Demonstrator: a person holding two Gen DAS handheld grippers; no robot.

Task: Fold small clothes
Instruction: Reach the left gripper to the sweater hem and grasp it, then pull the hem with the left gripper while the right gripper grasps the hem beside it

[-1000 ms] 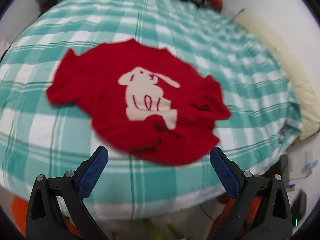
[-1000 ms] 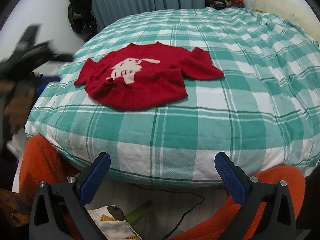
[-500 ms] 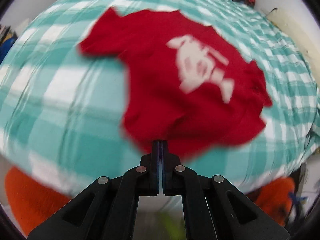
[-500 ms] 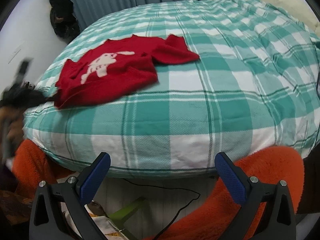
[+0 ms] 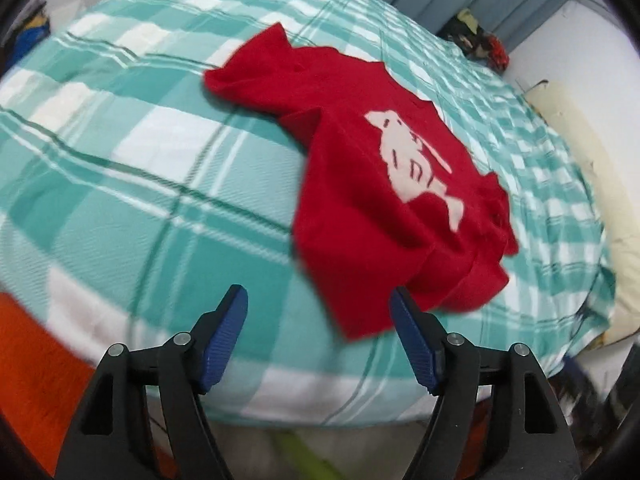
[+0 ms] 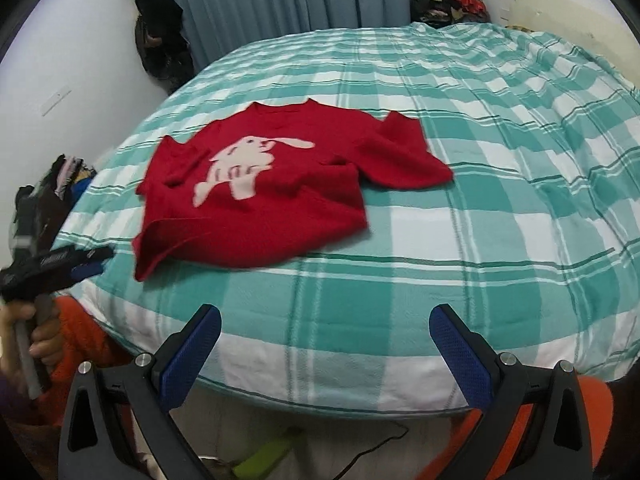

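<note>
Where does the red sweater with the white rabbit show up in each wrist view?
Left wrist: red sweater right of centre, its hem beside the left hand-held gripper's right finger.
Right wrist: sweater left of centre, far from the right hand-held gripper.
Shared landmark: clothes pile beyond the checked bedspread.

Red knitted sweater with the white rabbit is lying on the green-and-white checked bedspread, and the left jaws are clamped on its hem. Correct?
Not quite. The left gripper is open, jaws spread and empty, as the left wrist view shows. The red knitted sweater does lie on the green-and-white checked bedspread.
</note>
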